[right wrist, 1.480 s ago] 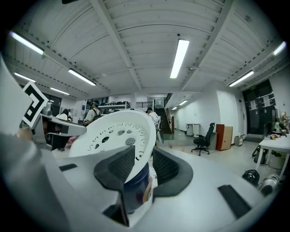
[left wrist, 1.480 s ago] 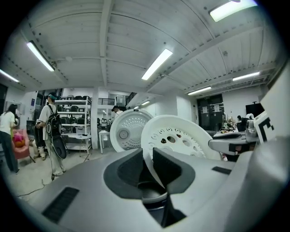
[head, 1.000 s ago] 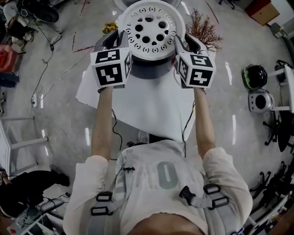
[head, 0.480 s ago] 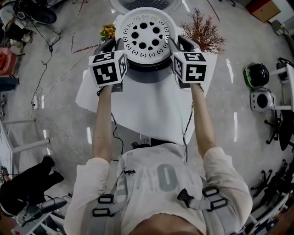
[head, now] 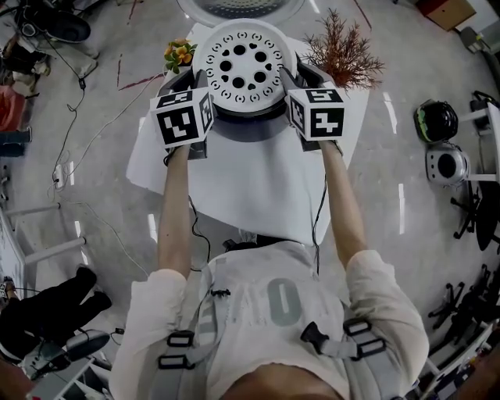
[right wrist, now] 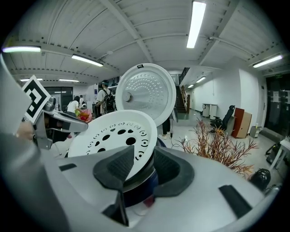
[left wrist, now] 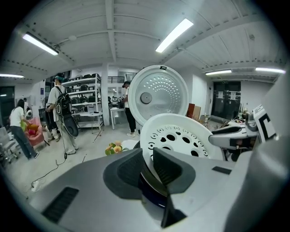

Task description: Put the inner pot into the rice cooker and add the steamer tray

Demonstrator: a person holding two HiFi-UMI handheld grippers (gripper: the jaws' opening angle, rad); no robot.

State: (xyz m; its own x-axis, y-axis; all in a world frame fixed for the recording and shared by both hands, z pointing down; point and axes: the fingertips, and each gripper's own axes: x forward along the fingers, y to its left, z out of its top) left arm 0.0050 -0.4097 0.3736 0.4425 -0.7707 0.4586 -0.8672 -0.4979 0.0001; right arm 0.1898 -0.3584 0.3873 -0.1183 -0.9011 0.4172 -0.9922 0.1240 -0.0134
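A white round steamer tray [head: 244, 66] with several holes hangs tilted just over the grey rice cooker [head: 246, 125], whose lid [head: 238, 6] stands open behind. My left gripper [head: 201, 82] is shut on the tray's left rim and my right gripper [head: 291, 80] on its right rim. In the left gripper view the tray [left wrist: 181, 136] sits pinched between the pads of the left gripper [left wrist: 147, 165]. In the right gripper view the right gripper [right wrist: 138, 165] has the rim of the tray [right wrist: 113, 136] between its pads, its jaws easing open slightly. The tray hides the inner pot.
The cooker stands on a small white-covered table [head: 250, 187], with orange flowers [head: 180, 53] at its back left and a dried reddish plant [head: 344, 51] at its back right. Two other cookers [head: 445, 166] sit on the floor to the right. People [left wrist: 61, 113] stand in the background.
Both grippers have carried the tray down and away from me toward the cooker's opening. The grip on the two rims looks the same.
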